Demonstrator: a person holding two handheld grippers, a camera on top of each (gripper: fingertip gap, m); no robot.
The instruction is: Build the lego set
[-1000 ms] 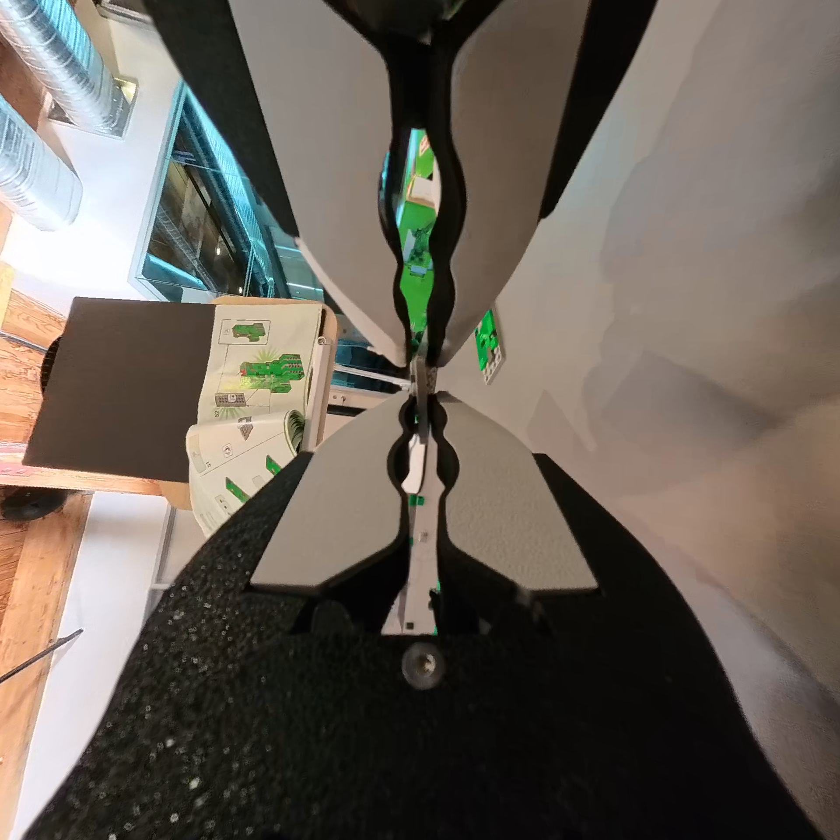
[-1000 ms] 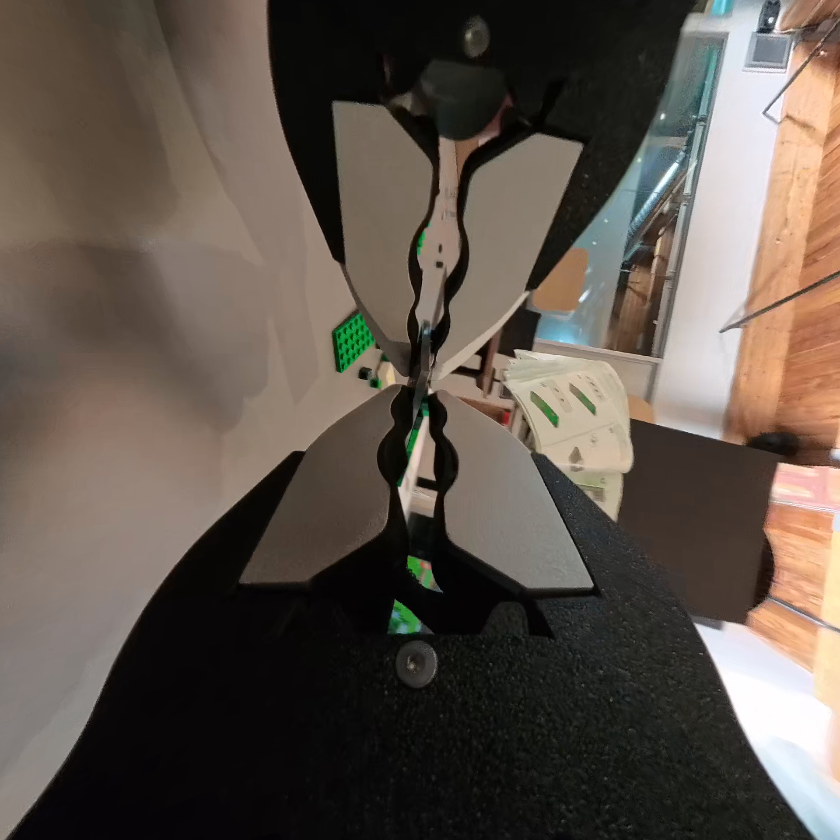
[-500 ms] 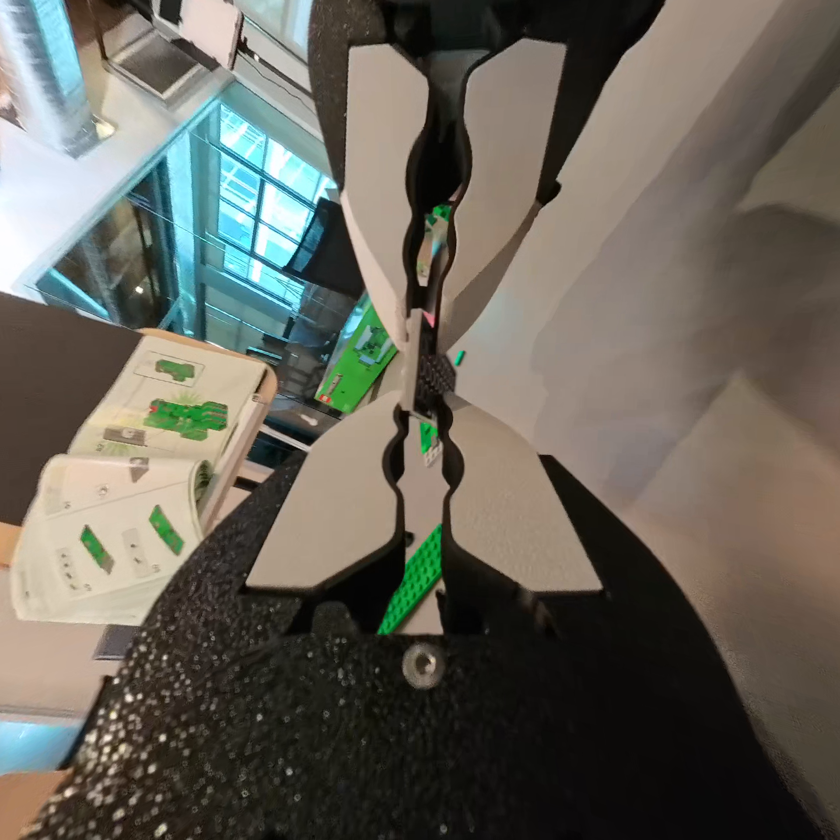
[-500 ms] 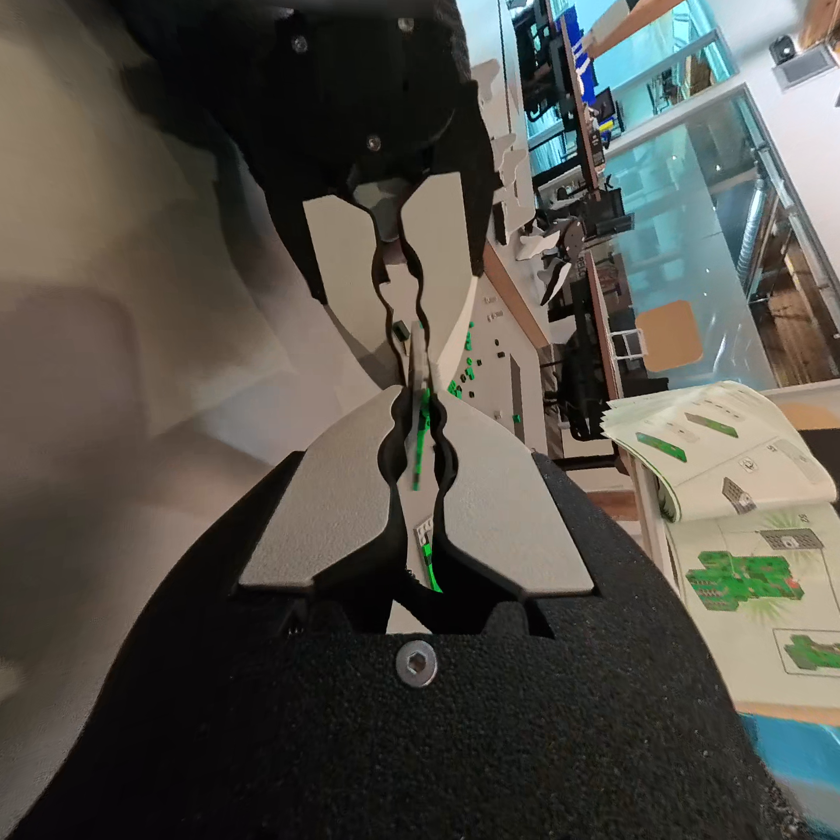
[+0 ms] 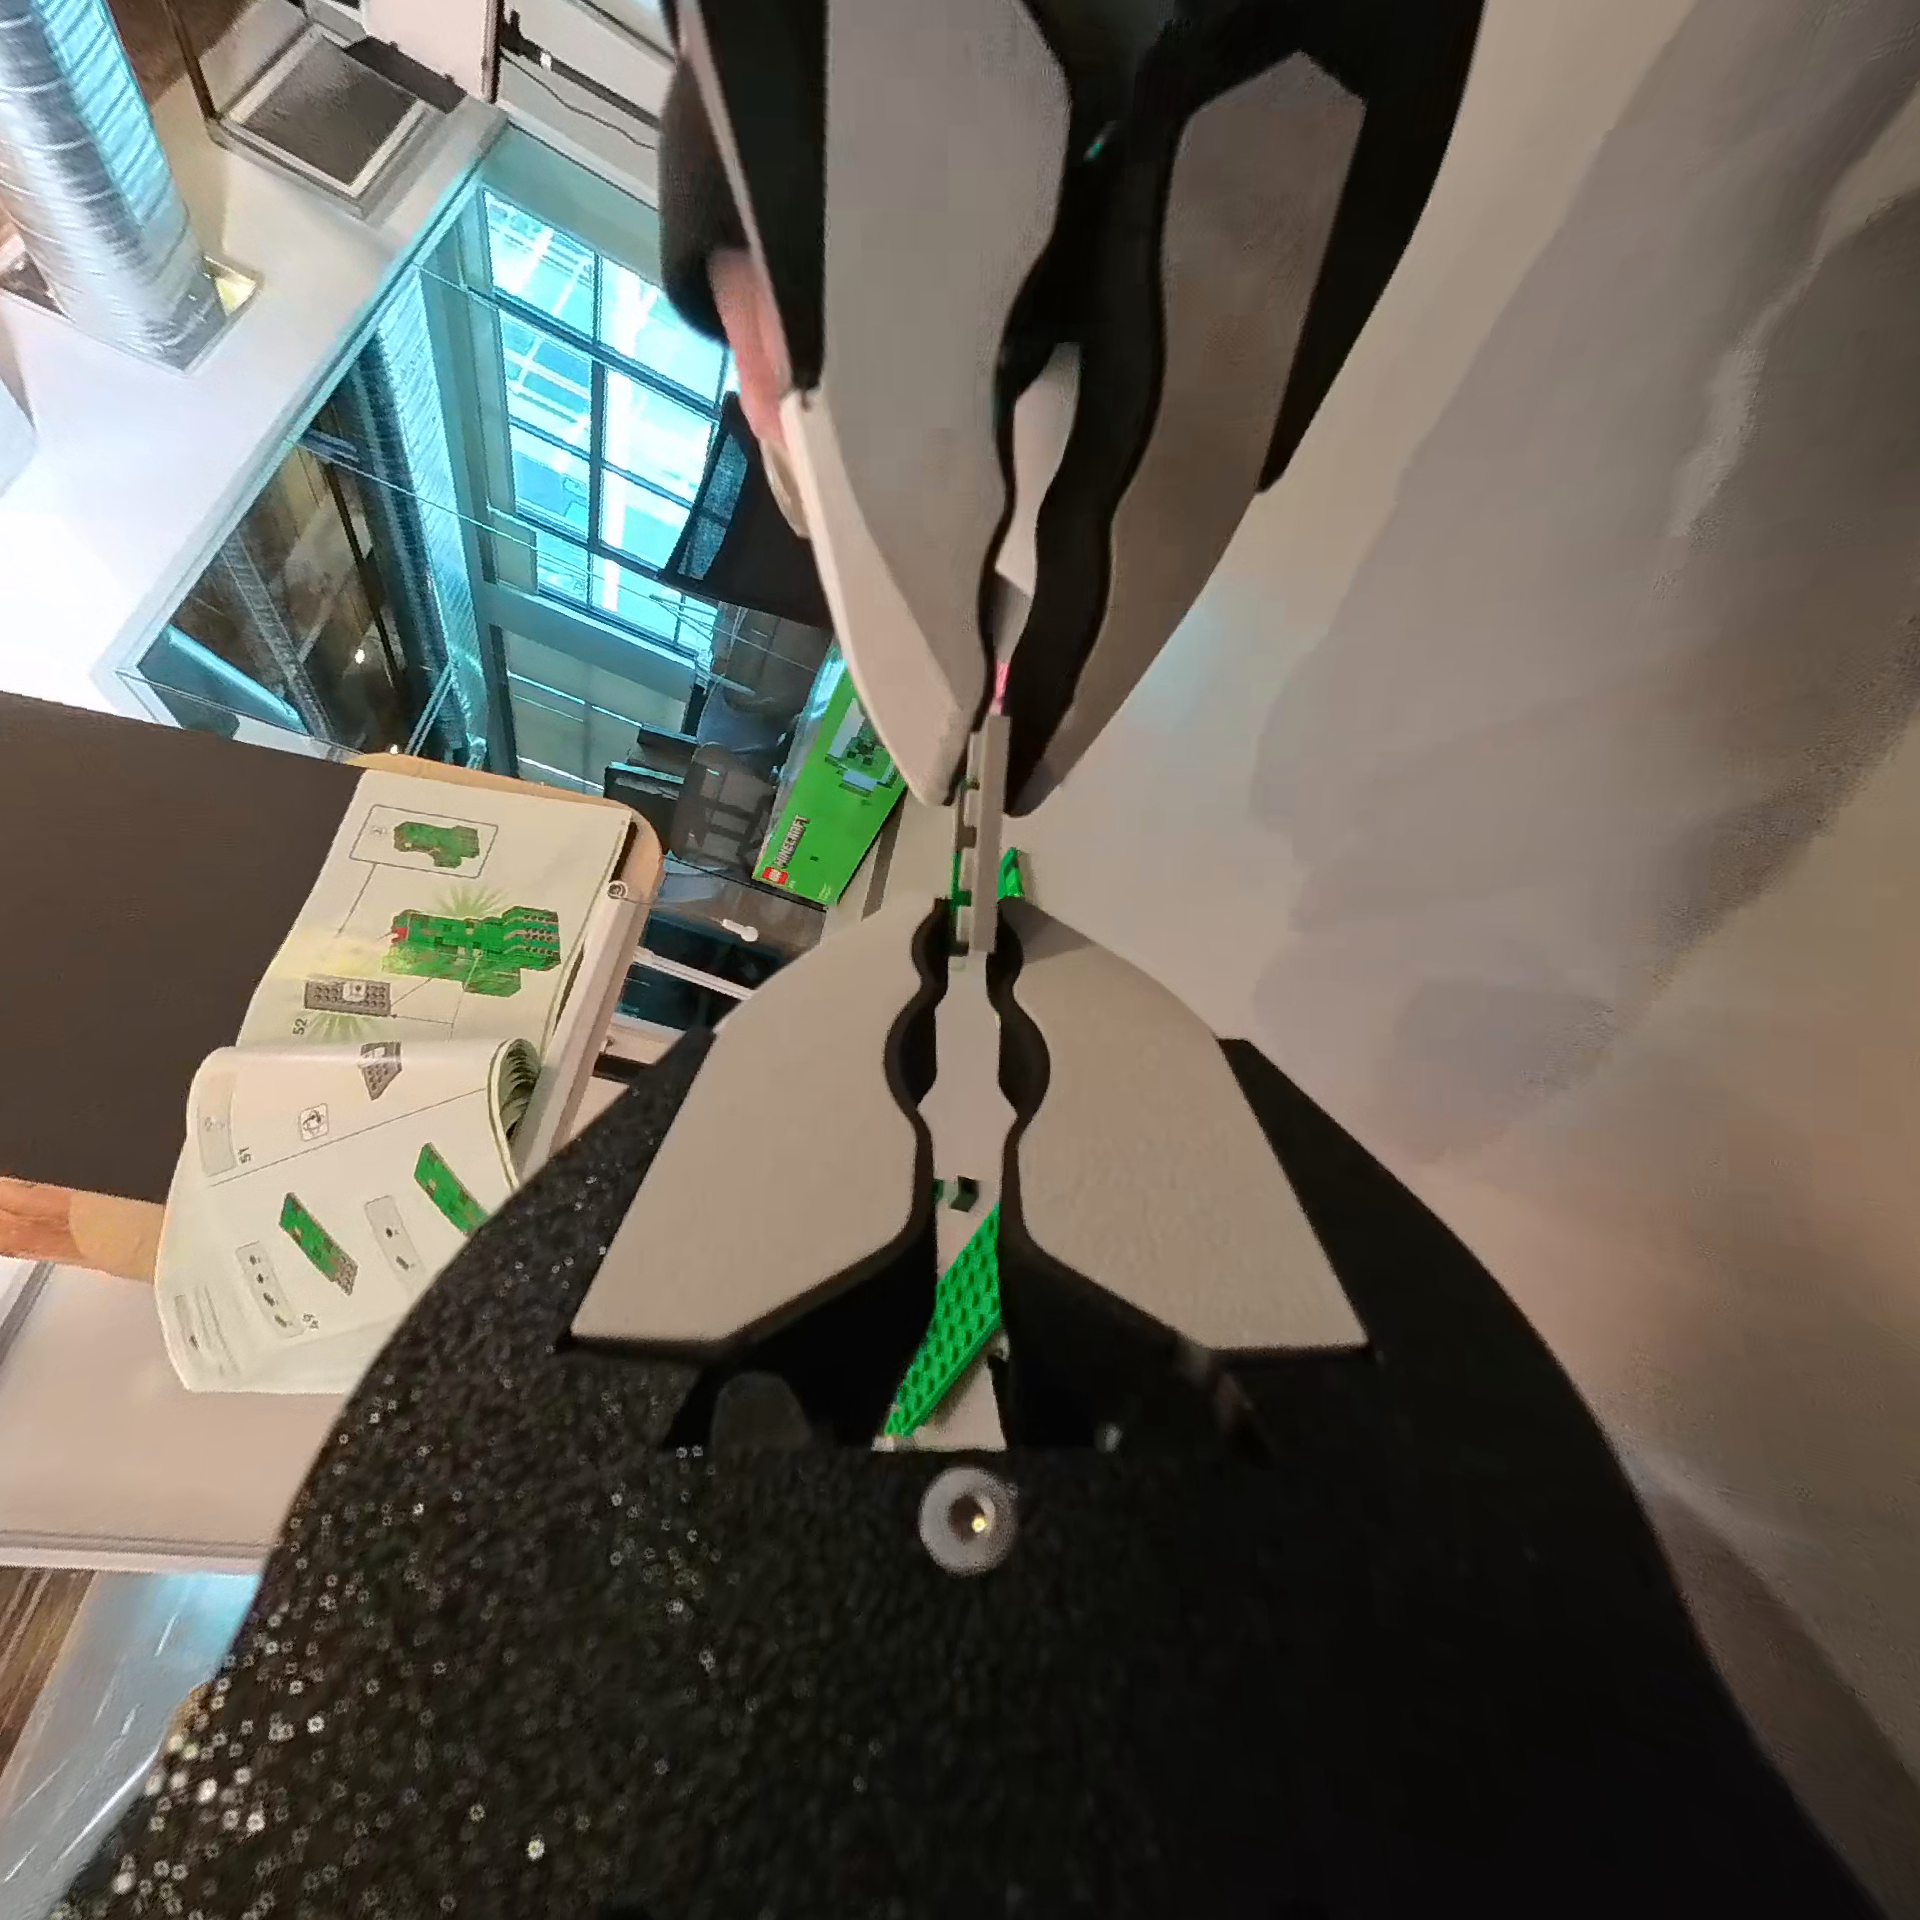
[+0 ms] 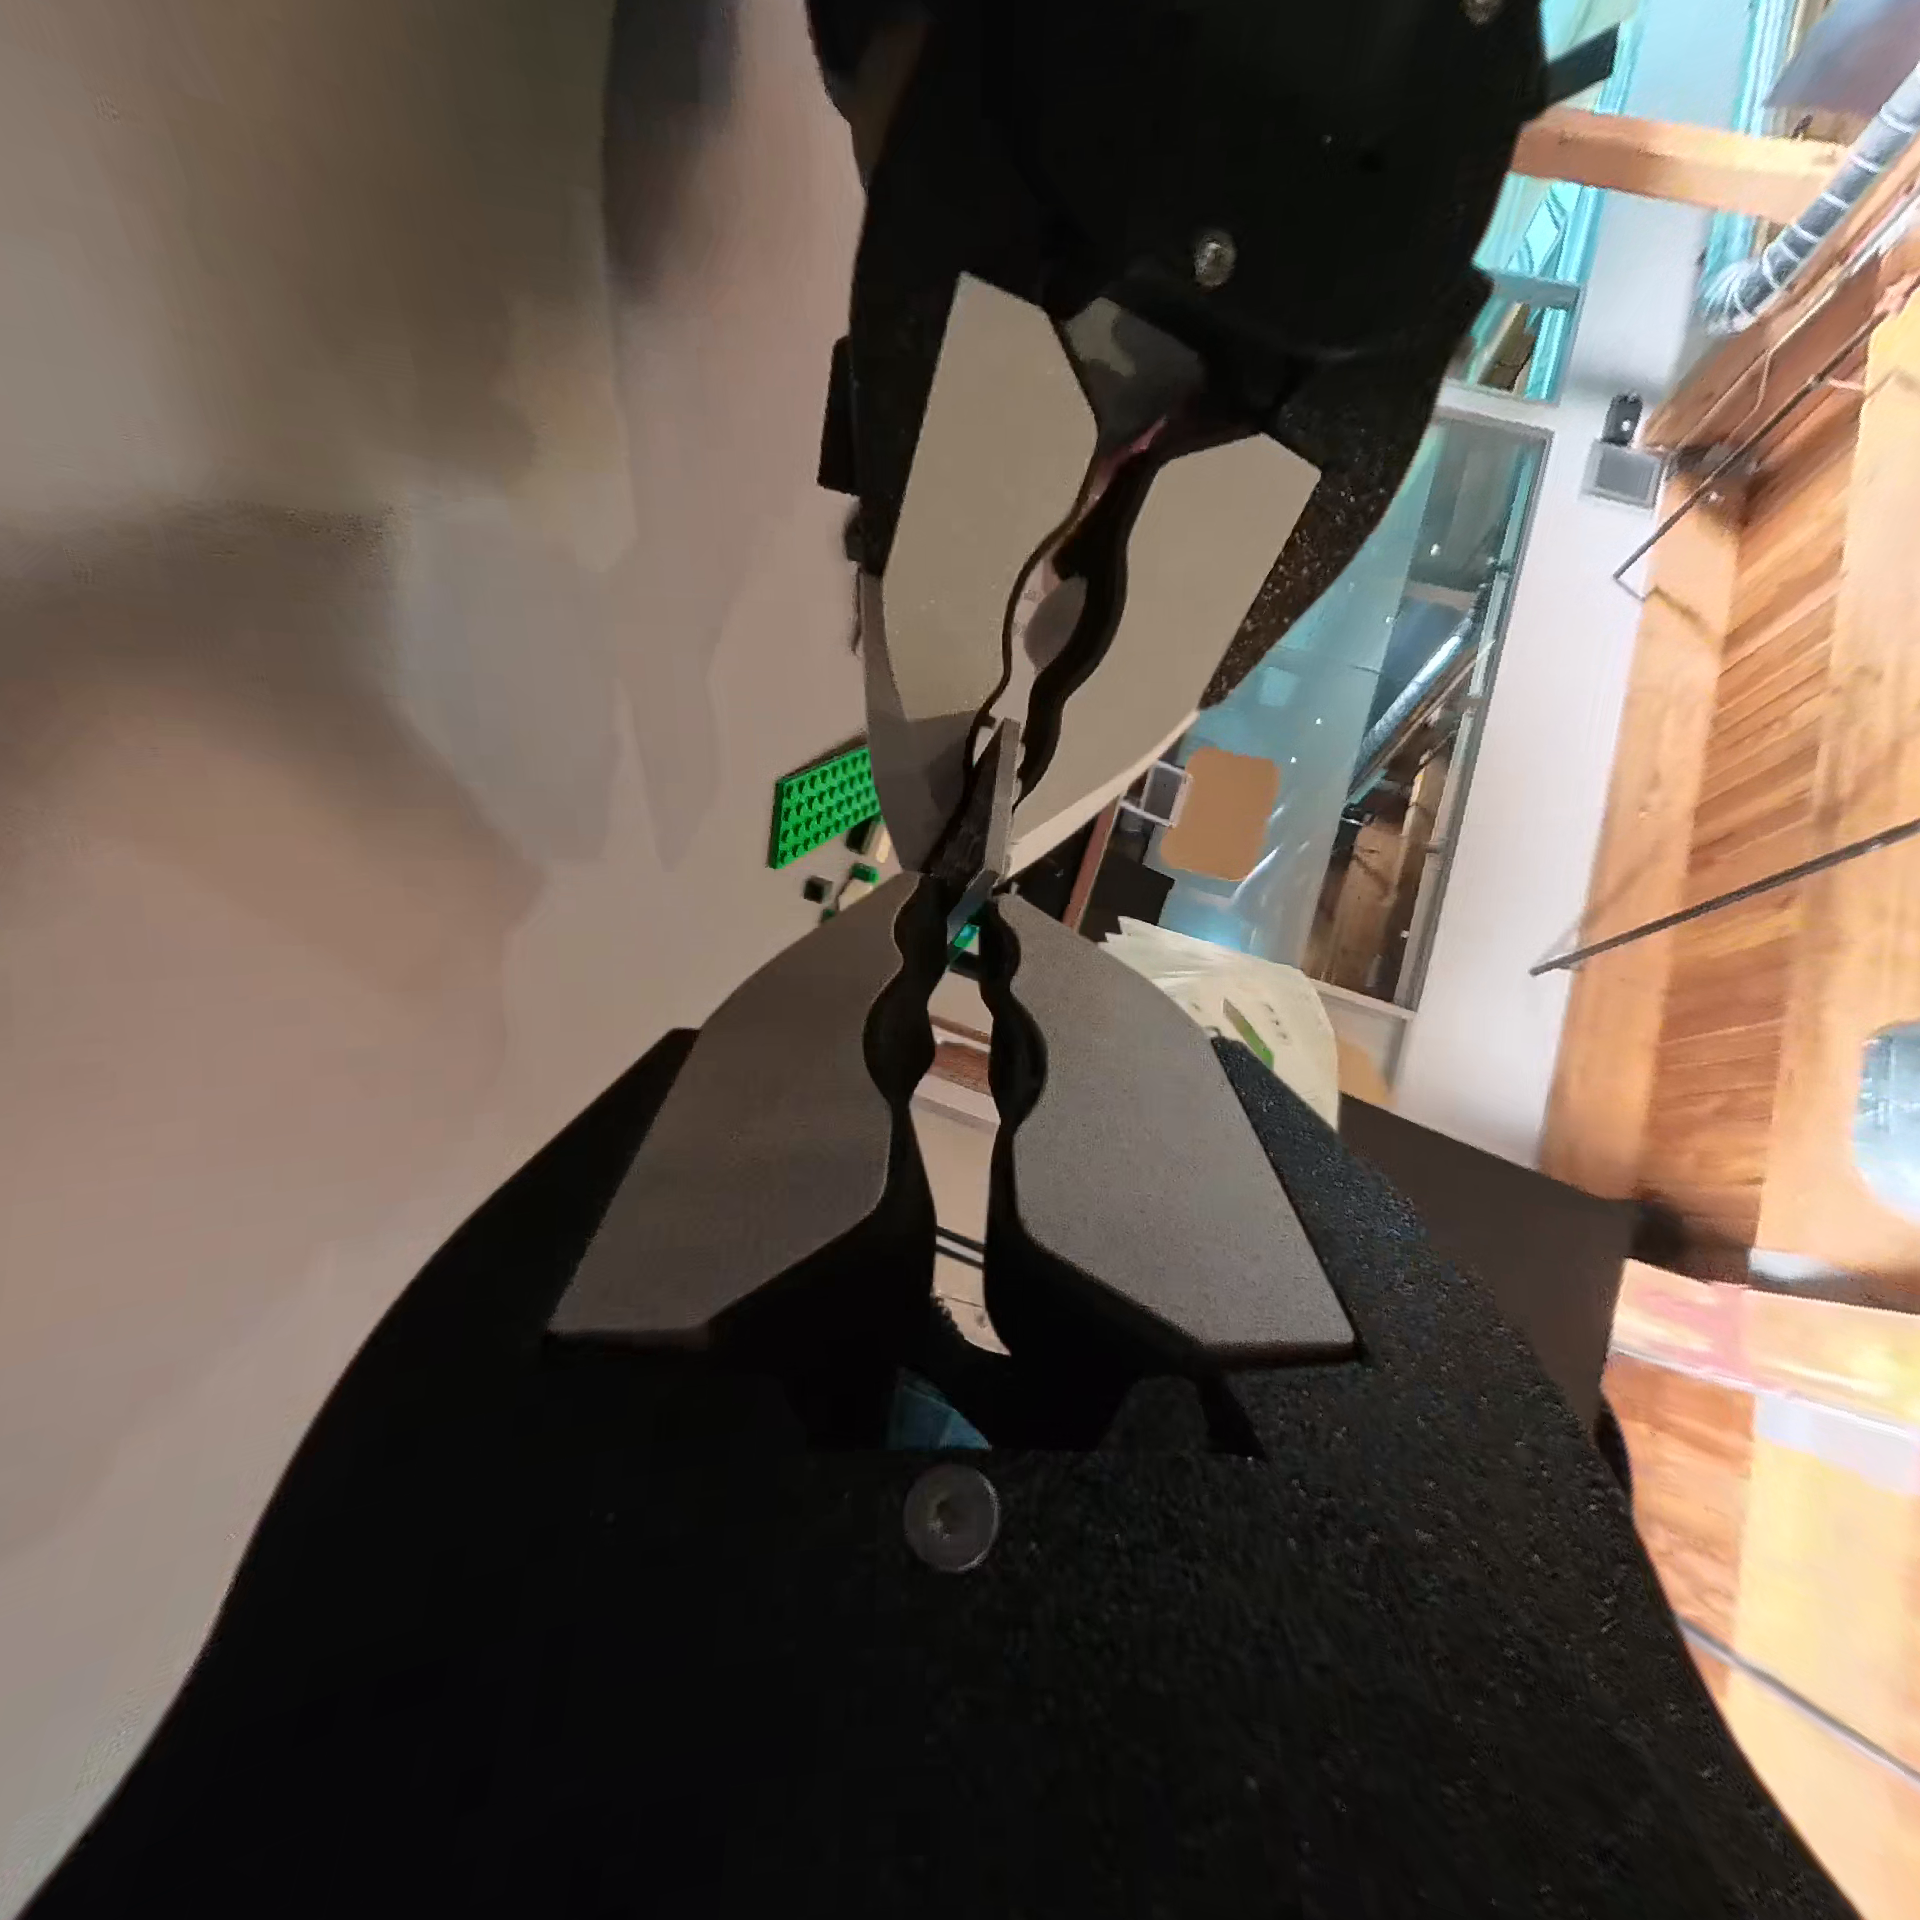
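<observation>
Tongs tip to tip: left gripper [image 5: 975, 940] and right gripper [image 6: 961, 899] both pinch one thin grey studded plastic plate [image 5: 985, 831], nearly closed, steadying it between them; flat green studded baseplate [image 6: 821, 805] lies beyond on white table [image 6: 364, 727].

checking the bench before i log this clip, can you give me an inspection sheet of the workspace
surface: white table, seen tilted in both wrist views
job's things: grey studded plate held in the air between the two grippers; green baseplate flat on the table
clutter: a few small loose bricks beside the baseplate; open instruction booklet propped on a stand; green toy box behind
grippers: left gripper closed on one end of the plate, right gripper closed on the other end, tips facing each other
cables: nothing seen
surroundings: glass partition, silver duct, wood-panelled wall
</observation>
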